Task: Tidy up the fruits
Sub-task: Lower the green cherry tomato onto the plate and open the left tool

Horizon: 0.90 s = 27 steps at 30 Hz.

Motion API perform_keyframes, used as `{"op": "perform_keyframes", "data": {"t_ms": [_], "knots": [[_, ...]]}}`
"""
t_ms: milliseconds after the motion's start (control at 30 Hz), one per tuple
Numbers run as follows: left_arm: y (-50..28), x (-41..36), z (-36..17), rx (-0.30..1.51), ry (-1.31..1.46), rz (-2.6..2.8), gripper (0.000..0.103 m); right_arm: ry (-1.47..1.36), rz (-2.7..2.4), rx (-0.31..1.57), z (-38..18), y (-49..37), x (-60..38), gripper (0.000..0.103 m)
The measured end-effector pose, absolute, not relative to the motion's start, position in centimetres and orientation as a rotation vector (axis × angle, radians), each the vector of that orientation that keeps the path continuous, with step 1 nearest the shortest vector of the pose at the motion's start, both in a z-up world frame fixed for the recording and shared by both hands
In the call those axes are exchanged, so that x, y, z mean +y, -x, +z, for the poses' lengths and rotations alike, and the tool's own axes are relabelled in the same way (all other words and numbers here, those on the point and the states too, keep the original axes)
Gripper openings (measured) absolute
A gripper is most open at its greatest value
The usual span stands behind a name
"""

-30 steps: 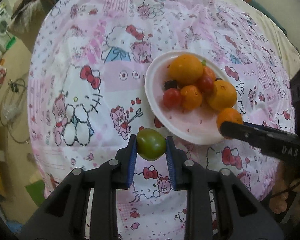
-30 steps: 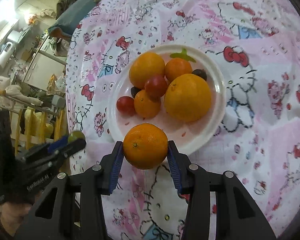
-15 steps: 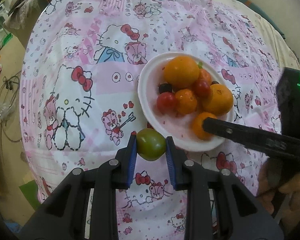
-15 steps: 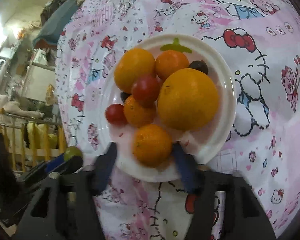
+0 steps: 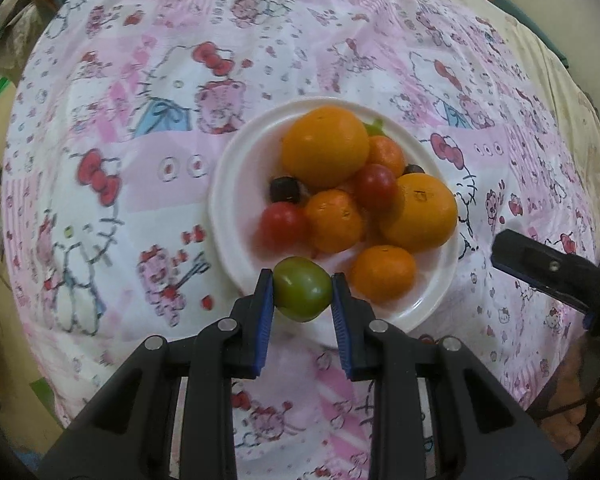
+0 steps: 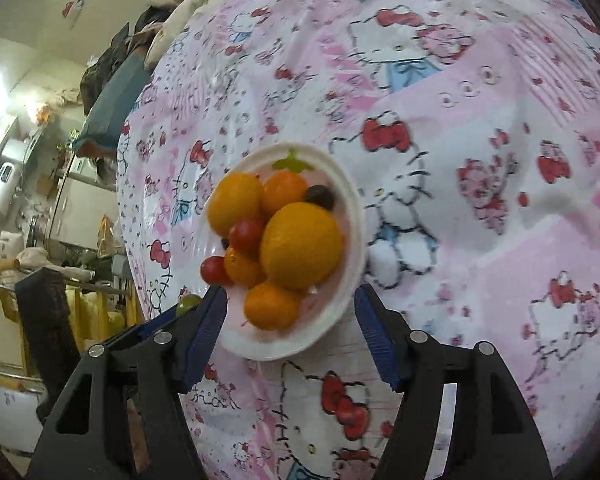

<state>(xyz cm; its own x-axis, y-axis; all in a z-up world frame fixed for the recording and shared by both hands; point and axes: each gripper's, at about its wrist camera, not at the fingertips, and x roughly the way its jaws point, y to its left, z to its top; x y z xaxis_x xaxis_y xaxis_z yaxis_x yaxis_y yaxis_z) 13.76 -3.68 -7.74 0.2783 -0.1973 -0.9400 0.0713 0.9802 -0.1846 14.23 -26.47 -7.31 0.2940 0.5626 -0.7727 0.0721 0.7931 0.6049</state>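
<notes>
1. Left gripper (image 5: 302, 294): jaws clamped on a green tomato (image 5: 302, 294), pinched across its width between the blue pads; held just over the near rim of the plate, probably so a release drops it into the bare patch beside the small orange.
2. Right gripper (image 6: 290, 312): jaws apart, nothing between the pads; near part of the plate seen through the gap; set off to the plate's side, likely to leave the left side room to come in.
3. White plate (image 5: 236, 184): resting on the cartoon-print cloth (image 5: 100, 120); serves as the collection point for the fruit.
4. Large oranges (image 5: 325, 145), (image 5: 419, 211): seated mid-plate, touching; bulk of the pile.
5. Small oranges (image 5: 333, 220), (image 5: 383, 274), (image 5: 386, 154): wedged around the large ones; the nearest one lying loose by the front rim.
6. Red tomatoes (image 5: 283, 222), (image 5: 376, 186): tucked against the oranges, kept from rolling.
7. Dark round fruits (image 5: 285, 189), (image 5: 413, 169): kind not clear; lodged in the gaps.
8. Remaining step, by judgement: green tomato still to be set down.
</notes>
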Motion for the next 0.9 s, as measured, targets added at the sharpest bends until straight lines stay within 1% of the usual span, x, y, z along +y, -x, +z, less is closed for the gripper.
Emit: {"op": "perform_keyframes", "data": {"t_ms": [267,433,467,500,533,567,600,633,667,700,900], "knots": [[-14.4,-5.0,-9.4,1.313,0.102,-0.198,0.024,-0.641,0.335,1.250,-7.4,-13.3,-29.4,0.069],[-14.4,-5.4,-9.8,1.325,0.085,-0.188,0.026,-0.660,0.328,1.246,-7.3,-13.0,-30.3,0.069],[-14.4,-5.4,-9.8,1.327,0.083,-0.186,0.031,-0.660,0.328,1.245,-7.3,-13.0,-30.3,0.069],[-14.4,-5.4,-9.7,1.325,0.079,-0.178,0.038,-0.659,0.328,1.245,-7.2,-13.0,-30.2,0.069],[-14.3,-5.3,-9.5,1.317,0.078,-0.179,0.040,-0.660,0.330,1.244,-7.2,-13.0,-30.1,0.069],[-14.2,-5.3,-9.3,1.311,0.078,-0.181,0.046,-0.660,0.334,1.243,-7.1,-13.1,-30.0,0.069],[-14.2,-5.3,-9.1,1.306,0.078,-0.183,0.059,-0.651,0.337,1.241,-7.0,-13.1,-29.8,0.069],[-14.1,-5.1,-8.8,1.296,0.086,-0.190,0.064,-0.645,0.338,1.240,-6.9,-13.1,-29.7,0.069],[-13.8,-4.9,-8.4,1.284,0.095,-0.200,0.071,-0.640,0.341,1.238,-6.8,-13.1,-29.6,0.069],[-13.7,-4.8,-8.0,1.279,0.093,-0.200,0.073,-0.637,0.345,1.238,-6.7,-13.1,-29.4,0.069],[-11.7,-2.1,-5.4,1.186,0.119,-0.159,0.073,-0.568,0.358,1.224,-5.9,-13.0,-28.1,0.069]]}}
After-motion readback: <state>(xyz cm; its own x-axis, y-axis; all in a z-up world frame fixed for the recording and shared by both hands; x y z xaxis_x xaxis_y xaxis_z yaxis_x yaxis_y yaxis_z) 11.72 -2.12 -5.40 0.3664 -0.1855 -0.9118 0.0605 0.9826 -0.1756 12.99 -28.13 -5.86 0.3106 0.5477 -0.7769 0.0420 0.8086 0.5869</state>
